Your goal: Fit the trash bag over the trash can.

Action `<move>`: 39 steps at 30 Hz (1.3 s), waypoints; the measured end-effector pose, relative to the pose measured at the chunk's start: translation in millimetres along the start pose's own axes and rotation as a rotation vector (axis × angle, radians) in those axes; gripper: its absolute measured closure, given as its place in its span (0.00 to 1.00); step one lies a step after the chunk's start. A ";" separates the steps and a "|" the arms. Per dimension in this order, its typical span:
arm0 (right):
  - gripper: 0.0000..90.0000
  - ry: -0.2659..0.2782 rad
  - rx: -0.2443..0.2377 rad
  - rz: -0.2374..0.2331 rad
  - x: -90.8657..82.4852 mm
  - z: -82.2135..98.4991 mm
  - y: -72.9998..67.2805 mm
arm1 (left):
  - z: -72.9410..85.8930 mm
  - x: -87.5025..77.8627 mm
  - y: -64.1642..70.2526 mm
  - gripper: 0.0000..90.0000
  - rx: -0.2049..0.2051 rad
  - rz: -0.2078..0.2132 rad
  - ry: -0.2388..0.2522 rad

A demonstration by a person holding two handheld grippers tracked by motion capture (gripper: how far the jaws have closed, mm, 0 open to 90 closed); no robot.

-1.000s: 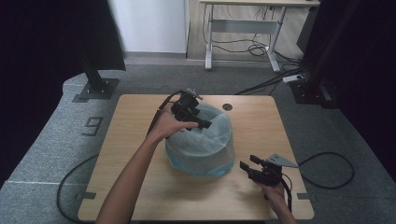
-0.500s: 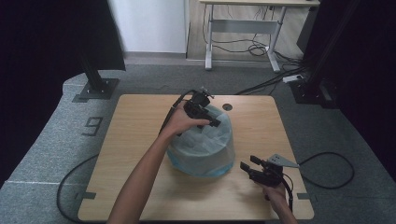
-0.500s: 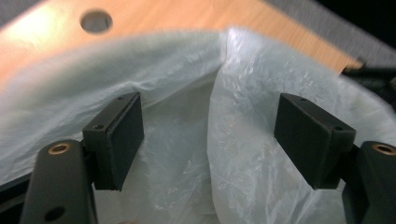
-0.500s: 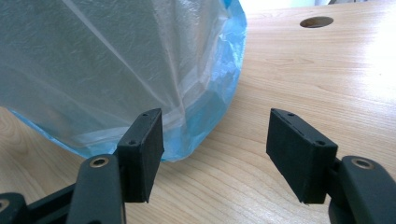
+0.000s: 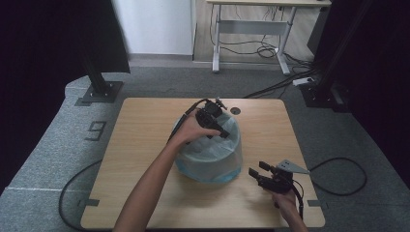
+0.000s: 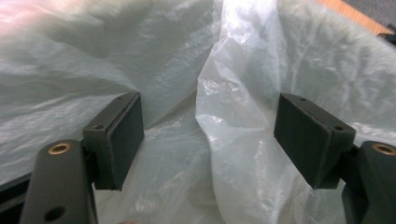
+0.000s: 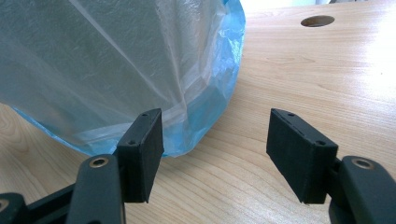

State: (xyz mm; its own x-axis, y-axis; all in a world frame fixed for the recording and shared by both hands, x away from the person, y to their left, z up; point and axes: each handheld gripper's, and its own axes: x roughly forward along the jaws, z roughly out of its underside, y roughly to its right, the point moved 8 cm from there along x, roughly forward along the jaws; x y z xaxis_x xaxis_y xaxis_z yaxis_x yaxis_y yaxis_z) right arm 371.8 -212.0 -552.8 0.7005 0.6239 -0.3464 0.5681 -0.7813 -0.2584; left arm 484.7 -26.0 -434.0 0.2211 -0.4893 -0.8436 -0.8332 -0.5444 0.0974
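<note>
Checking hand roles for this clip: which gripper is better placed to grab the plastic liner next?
Left. The left gripper is inside the bin, open jaws either side of a fold of the plastic liner. The right gripper waits open beside the bin, on the table.

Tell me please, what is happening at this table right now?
A person works on a bin lined with a translucent plastic bag in the middle of the wooden table. The left gripper reaches into the top of the bin, its jaws open, with a fold of the bag between them but not pinched. The right gripper waits open over the table beside the bin's base.
</note>
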 end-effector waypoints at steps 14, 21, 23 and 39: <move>0.39 0.003 -0.012 0.006 0.0 -1.1 -1.9 | 16.5 -76.0 13.1 0.27 0.026 -0.014 0.257; 0.39 -0.001 -0.014 0.012 0.6 -0.6 -1.5 | 42.9 -104.4 10.9 0.28 0.006 -0.042 0.356; 0.39 -0.001 -0.014 0.013 0.8 -0.4 -1.3 | 50.3 -114.3 9.7 0.28 -0.003 -0.052 0.390; 0.39 -0.007 -0.026 0.017 2.8 0.2 -3.3 | 141.8 -146.3 2.2 0.28 -0.080 -0.118 0.483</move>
State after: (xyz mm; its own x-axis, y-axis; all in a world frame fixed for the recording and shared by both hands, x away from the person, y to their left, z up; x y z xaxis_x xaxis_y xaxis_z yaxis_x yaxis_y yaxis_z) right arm 371.8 -207.7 -553.1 0.7072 0.6101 -0.3573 0.5671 -0.7913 -0.2286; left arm 378.6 141.0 -385.3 0.5365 -0.6703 -0.5127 -0.7512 -0.6561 0.0719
